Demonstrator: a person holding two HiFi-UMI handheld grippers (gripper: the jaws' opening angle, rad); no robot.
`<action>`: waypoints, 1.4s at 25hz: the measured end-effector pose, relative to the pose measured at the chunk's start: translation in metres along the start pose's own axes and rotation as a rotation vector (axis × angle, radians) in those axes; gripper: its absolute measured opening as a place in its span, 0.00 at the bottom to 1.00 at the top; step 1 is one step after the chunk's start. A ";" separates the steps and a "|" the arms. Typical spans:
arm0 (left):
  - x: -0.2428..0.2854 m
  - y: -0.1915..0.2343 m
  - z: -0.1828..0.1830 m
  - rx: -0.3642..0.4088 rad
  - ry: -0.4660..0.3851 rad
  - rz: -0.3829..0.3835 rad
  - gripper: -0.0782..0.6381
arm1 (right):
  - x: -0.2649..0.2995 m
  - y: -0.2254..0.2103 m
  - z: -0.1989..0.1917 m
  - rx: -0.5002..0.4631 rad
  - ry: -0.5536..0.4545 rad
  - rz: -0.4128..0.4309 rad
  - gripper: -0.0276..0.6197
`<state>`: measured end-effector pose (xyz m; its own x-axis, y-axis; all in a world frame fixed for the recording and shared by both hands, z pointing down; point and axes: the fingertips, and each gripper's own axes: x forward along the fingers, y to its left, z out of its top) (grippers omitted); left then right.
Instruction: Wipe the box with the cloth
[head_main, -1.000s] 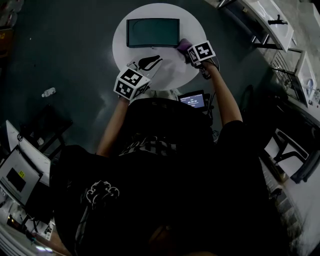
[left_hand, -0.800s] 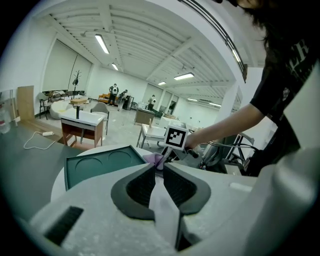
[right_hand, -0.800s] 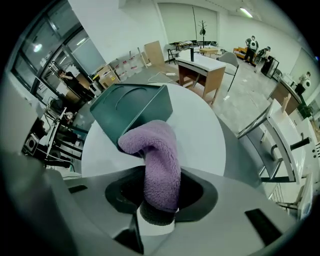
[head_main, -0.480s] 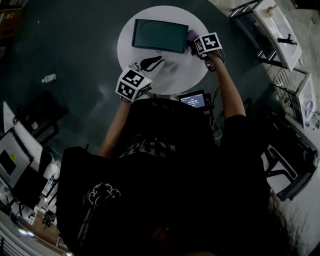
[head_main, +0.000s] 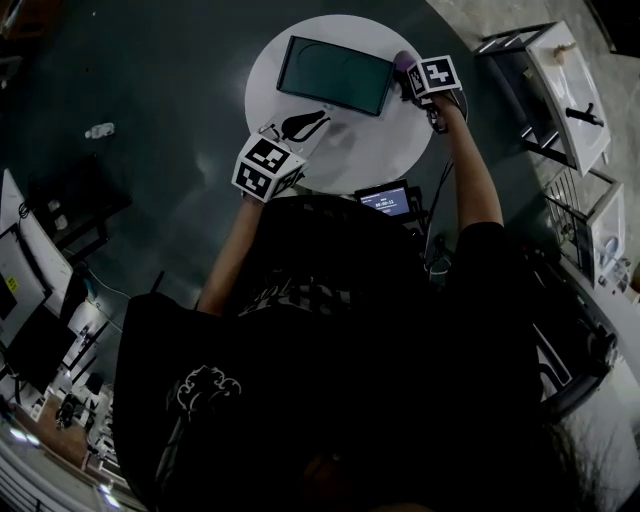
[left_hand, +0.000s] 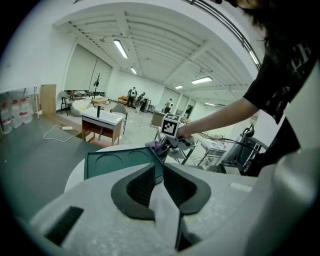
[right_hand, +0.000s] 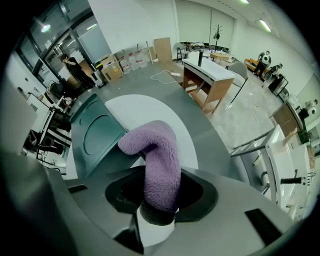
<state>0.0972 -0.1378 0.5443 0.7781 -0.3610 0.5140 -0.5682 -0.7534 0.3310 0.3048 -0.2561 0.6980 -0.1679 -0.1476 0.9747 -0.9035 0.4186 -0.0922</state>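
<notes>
Looking down from the head view onto a round white table (head_main: 350, 165). Lying flat on its far half, a dark green box (head_main: 335, 75), long side toward the person, with two round dips pressed into its top.

Gripping a fluffy purple cloth (right_hand: 156, 155) with the right gripper (right_hand: 160, 200), jaws squeezed shut on it from both sides. Poking up out of the jaws and flopping over at the top toward the box. Held right up at the box's right end, by the far right edge of the table, at the end of a long stretched-out arm (head_main: 470, 180). Hard to tell whether touching the box or only just beside it.

Over the near left part of the table, the left gripper (head_main: 300, 127), close to the box's near long side and pointing at it. Jaws pulled almost together, with only a thin slit left. Nothing held between them.

Just past the table's near edge, a small lit screen (head_main: 388, 198). Farther off in the room, in the right gripper view, a wooden desk (right_hand: 210, 75) standing on a grey floor (right_hand: 165, 82).
</notes>
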 end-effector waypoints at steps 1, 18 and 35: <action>-0.001 0.002 -0.001 -0.005 0.000 0.007 0.17 | 0.000 -0.002 0.003 -0.020 0.007 -0.002 0.26; -0.030 0.035 -0.014 -0.070 -0.028 0.083 0.17 | 0.008 0.018 0.060 -0.546 0.192 -0.027 0.26; -0.074 0.081 -0.034 -0.142 -0.047 0.156 0.17 | 0.020 0.079 0.126 -0.791 0.293 -0.029 0.26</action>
<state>-0.0158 -0.1534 0.5604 0.6876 -0.4947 0.5315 -0.7121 -0.6024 0.3607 0.1802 -0.3385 0.6848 0.0590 0.0252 0.9979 -0.3450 0.9386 -0.0033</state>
